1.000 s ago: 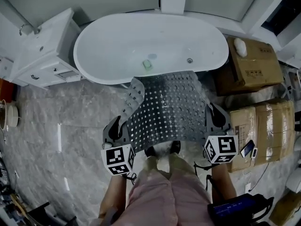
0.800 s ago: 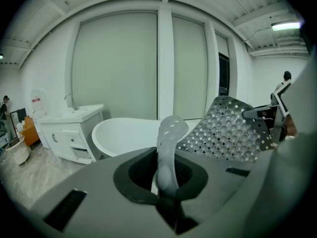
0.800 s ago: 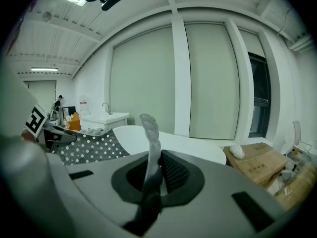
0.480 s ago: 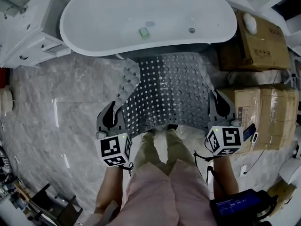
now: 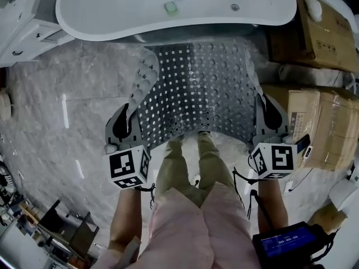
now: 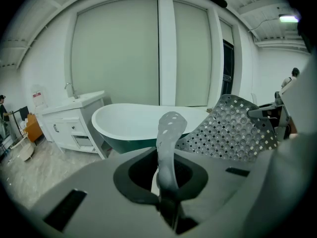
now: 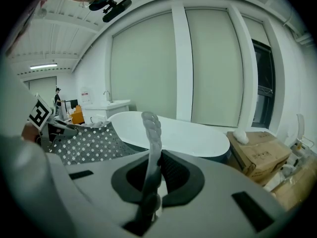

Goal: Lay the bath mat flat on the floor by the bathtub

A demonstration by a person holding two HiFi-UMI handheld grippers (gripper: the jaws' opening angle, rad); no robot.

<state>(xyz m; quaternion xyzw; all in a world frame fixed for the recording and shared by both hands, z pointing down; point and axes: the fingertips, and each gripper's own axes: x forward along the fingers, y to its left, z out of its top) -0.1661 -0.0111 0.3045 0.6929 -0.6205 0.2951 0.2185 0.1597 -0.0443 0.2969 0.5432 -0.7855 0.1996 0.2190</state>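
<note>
Bathtub (image 5: 112, 13) slid up-frame | one bath mat (image 5: 196, 94) | left claw (image 5: 124, 122), right claw (image 5: 265, 115): two, both clamped on mat edges

- My left gripper (image 5: 128, 114) has a rounded, light grey shell with a dark oval hollow on top.
- My right gripper (image 5: 260, 104) is its twin, with the same grey shell and dark hollow.
- Each carries 1 white cube printed with black square markers: the left cube (image 5: 128, 166) and the right cube (image 5: 273, 159).
- In each gripper's own view, the shell shows a dark rounded recess (image 6: 148, 175) in the middle and 2 dark rectangular slots (image 6: 67, 209), 1 on either side.
- Thin black cables (image 5: 247, 190) loop below the right cube, and a shorter one hangs by the left.
- I wear pale pink trousers (image 5: 193, 217) that look more tan lower down.
- My forearms (image 5: 126, 217) are bare.
</note>
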